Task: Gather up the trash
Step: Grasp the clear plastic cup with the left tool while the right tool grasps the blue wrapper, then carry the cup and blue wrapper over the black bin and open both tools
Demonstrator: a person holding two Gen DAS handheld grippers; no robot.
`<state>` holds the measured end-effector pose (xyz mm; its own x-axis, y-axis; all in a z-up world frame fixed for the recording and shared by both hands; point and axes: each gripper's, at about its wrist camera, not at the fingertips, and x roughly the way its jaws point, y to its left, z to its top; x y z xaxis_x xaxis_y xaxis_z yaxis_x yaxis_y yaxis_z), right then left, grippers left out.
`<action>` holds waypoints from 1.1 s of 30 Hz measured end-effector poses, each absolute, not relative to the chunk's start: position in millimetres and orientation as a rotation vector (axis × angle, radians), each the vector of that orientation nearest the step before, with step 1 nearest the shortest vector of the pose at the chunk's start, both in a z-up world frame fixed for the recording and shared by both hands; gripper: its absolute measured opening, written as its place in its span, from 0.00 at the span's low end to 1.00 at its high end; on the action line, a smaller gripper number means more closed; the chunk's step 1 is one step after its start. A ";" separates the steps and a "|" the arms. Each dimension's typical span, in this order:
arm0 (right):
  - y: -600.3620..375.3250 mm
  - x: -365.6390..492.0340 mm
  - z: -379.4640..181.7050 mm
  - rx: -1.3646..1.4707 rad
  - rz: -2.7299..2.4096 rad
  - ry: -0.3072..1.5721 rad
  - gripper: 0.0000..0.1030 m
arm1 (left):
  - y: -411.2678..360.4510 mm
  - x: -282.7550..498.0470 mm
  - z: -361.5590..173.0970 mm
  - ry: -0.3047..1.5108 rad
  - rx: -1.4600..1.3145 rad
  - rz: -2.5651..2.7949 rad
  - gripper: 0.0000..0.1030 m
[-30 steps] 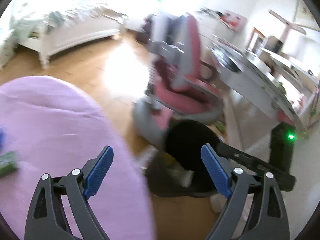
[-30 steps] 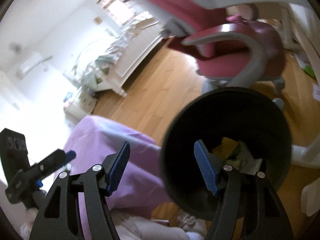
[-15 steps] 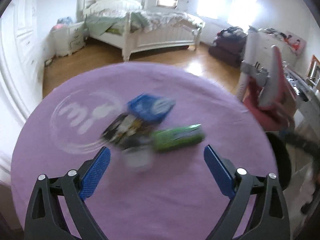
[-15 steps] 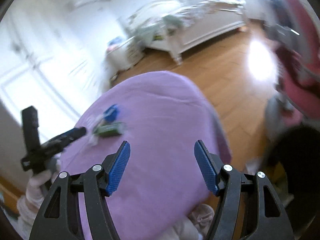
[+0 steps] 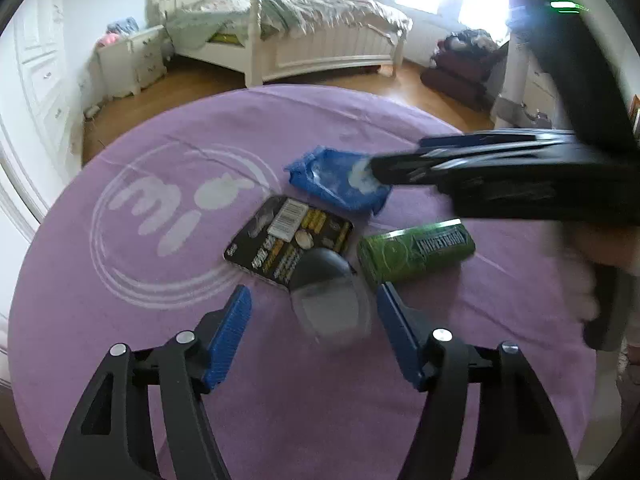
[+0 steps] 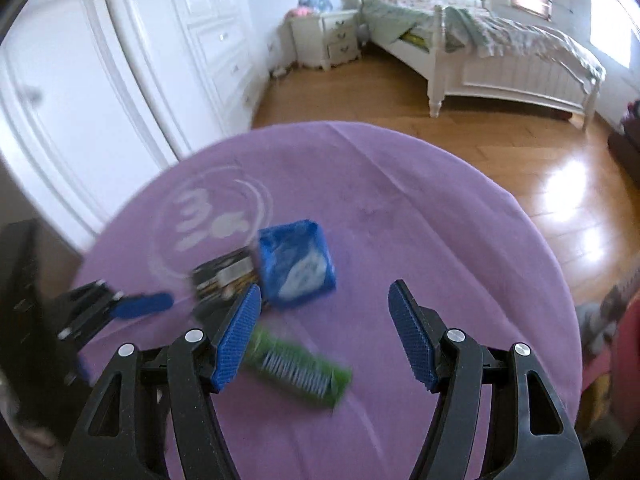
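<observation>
Three pieces of trash lie together on the round purple table [image 5: 120,320]: a blue wrapper [image 5: 332,180], a black blister card with a clear bubble [image 5: 296,248] and a green packet [image 5: 416,254]. My left gripper [image 5: 312,332] is open, its jaws on either side of the card's clear bubble. My right gripper [image 6: 324,336] is open above the green packet [image 6: 304,372] and close to the blue wrapper [image 6: 296,268]. In the left wrist view the right gripper [image 5: 440,160] reaches in from the right over the blue wrapper. The left gripper [image 6: 132,308] shows at the left of the right wrist view.
The table [image 6: 440,220] stands on a wooden floor [image 6: 520,160]. A white bed [image 5: 320,36] and nightstand [image 5: 132,60] are beyond it. White wardrobe doors [image 6: 120,80] are on the left. A dark bag [image 5: 464,64] lies on the floor at the right.
Both grippers swung from the black bin beside the chair over to the table. They now hover low over the three pieces of trash, closer than half a second ago. Both stayed open.
</observation>
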<state>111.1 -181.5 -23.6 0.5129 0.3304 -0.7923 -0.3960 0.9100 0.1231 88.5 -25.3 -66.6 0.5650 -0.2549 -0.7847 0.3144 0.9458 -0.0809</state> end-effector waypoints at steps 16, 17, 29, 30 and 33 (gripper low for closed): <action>-197.4 97.1 -17.4 0.081 0.555 0.888 0.09 | -2.4 70.1 -54.1 0.847 -0.056 -0.364 0.42; -205.6 89.9 -12.2 0.116 0.561 0.874 0.09 | -2.7 66.3 -51.1 0.839 -0.059 -0.371 0.42; -319.0 -25.9 14.0 0.445 0.486 0.694 0.09 | -44.7 25.1 -17.8 0.786 -0.047 -0.499 0.42; -330.1 -36.1 13.1 0.465 0.467 0.683 0.09 | -52.1 22.0 -16.2 0.785 -0.044 -0.519 0.42; -363.7 -66.9 7.4 0.525 0.400 0.654 0.09 | -80.6 14.8 -10.4 0.783 -0.052 -0.603 0.42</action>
